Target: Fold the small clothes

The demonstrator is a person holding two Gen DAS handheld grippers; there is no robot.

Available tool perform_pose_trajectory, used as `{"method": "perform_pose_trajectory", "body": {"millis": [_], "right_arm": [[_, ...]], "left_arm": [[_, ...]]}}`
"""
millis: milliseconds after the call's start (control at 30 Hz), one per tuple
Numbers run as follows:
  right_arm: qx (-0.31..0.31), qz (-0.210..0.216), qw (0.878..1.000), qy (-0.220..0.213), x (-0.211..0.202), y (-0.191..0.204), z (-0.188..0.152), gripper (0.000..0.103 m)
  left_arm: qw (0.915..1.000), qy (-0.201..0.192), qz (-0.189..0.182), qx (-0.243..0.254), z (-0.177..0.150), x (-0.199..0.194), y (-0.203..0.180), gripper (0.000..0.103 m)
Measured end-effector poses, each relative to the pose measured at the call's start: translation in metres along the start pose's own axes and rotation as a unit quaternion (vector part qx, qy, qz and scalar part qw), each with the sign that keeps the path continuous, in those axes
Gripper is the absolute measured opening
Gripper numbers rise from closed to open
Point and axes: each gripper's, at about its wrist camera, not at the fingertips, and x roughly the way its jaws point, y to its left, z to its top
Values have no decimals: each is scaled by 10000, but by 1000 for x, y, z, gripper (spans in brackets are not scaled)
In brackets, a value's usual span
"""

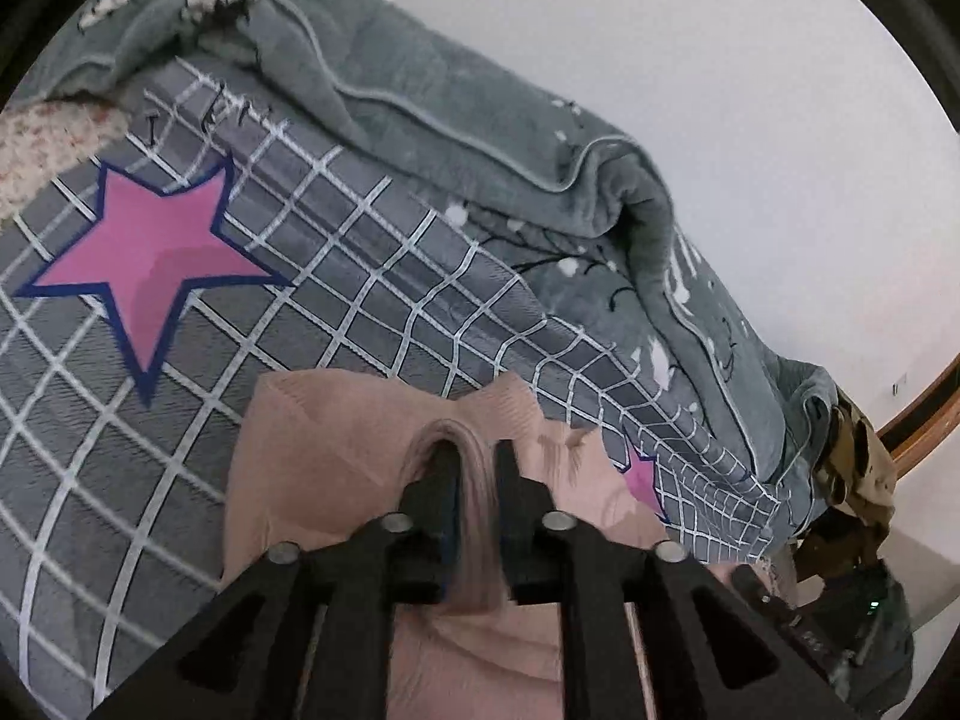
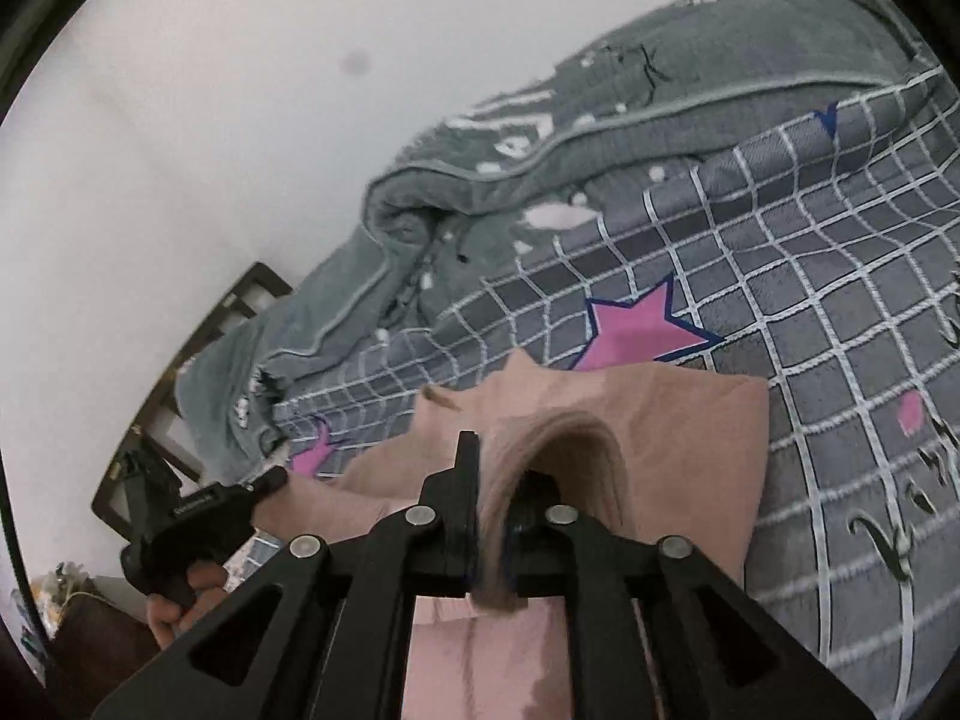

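Pinching the soft pink knit garment (image 1: 336, 456) w/ both: left gripper (image 1: 474, 468) & right gripper (image 2: 498, 480) clamped on bunched edges at centre frame. Keep 2 ends level & taut over the grey grid-pattern bedsheet (image 1: 90, 480) for a straight fold.

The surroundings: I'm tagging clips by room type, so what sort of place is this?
Most likely a bedroom. The pink garment lies on a bed with a grid-and-star sheet, a rumpled grey blanket sits behind it against a plain wall, and a dark wooden frame shows at the bed's end.
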Motion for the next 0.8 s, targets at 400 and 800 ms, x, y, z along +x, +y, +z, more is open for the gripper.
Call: {"method": "perform_pose_trajectory", "body": {"millis": [400,800], "right_arm": [[-771,-1130,9906,80,27,-15,4,41],[-1253,-1892,9720,607,67,-21,-8,17]], "left_arm": [[9985,-122,471,236,7,20,8,65],[9729,82,1760,1495,-15,63,-17,7]]}}
